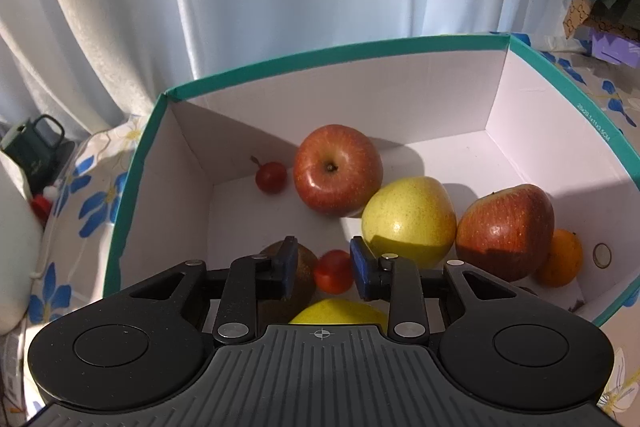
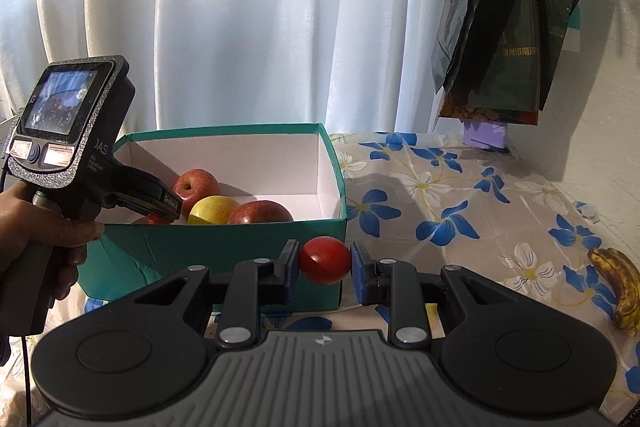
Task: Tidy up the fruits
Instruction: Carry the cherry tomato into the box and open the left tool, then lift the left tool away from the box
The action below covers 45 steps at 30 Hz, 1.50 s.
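Observation:
A teal box (image 1: 320, 53) with a white inside holds two red apples (image 1: 338, 174), a yellow apple (image 1: 408, 221), an orange (image 1: 562, 259), a small red fruit (image 1: 271, 177) and a brown kiwi (image 1: 305, 267). My left gripper (image 1: 323, 269) is open over the box, above a small red tomato (image 1: 333, 271) that lies below it. My right gripper (image 2: 325, 265) is shut on a red tomato (image 2: 325, 259), held in front of the box's (image 2: 240, 243) near wall. The left gripper's body (image 2: 80, 155) reaches into the box in the right wrist view.
The box stands on a cloth with blue flowers (image 2: 460, 203). An overripe banana (image 2: 620, 287) lies at the right. Dark bags (image 2: 508, 27) hang at the back right. A white curtain (image 2: 240, 7) hangs behind. A dark green mug-like item (image 1: 36, 151) stands at the left.

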Tool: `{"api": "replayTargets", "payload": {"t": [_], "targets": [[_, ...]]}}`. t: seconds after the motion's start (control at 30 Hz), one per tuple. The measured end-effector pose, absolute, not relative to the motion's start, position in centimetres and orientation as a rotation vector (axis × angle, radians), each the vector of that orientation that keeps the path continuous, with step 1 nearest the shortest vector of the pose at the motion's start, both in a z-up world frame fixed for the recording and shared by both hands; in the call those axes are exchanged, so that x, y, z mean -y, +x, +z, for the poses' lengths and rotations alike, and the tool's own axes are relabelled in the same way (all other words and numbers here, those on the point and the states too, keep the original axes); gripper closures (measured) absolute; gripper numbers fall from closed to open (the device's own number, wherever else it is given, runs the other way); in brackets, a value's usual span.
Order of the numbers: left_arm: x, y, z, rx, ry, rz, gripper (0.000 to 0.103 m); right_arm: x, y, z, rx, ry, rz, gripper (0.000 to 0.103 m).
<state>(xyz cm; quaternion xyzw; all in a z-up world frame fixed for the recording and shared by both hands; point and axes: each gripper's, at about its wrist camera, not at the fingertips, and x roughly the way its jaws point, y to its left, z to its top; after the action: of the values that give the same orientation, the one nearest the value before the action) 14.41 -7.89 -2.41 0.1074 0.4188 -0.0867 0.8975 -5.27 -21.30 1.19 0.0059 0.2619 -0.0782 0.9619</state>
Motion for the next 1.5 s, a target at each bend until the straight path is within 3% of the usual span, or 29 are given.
{"api": "replayTargets", "payload": {"t": [0.17,0.27,0.33,0.4,0.53,1.13,1.5], "targets": [[7.8,14.5,-2.8,-0.872,0.223,-0.183,0.068,21.3,-5.1,1.4,-0.53,0.009,-0.159,0.077],[7.8,14.4,-2.5,-0.861,0.222,-0.187,0.046,21.4,-5.0,1.4,-0.529,0.009,-0.16,0.077],[7.8,14.1,-2.1,-0.848,0.229,-0.188,0.019,21.4,-4.9,1.5,-0.527,0.008,-0.16,0.077],[7.5,13.4,-1.3,-0.818,0.227,-0.184,0.009,21.5,-4.9,1.5,-0.523,0.006,-0.161,0.077],[6.6,11.8,0.8,-0.803,0.196,-0.196,0.002,21.7,-4.6,1.7,-0.515,0.003,-0.165,0.077],[2.0,6.1,4.3,-0.829,0.116,-0.103,0.0,20.8,-3.6,2.9,-0.456,-0.04,-0.106,0.077],[1.3,4.0,3.5,-0.898,0.096,-0.121,0.0,19.8,-0.4,2.3,-0.471,-0.078,-0.056,0.077]]}}
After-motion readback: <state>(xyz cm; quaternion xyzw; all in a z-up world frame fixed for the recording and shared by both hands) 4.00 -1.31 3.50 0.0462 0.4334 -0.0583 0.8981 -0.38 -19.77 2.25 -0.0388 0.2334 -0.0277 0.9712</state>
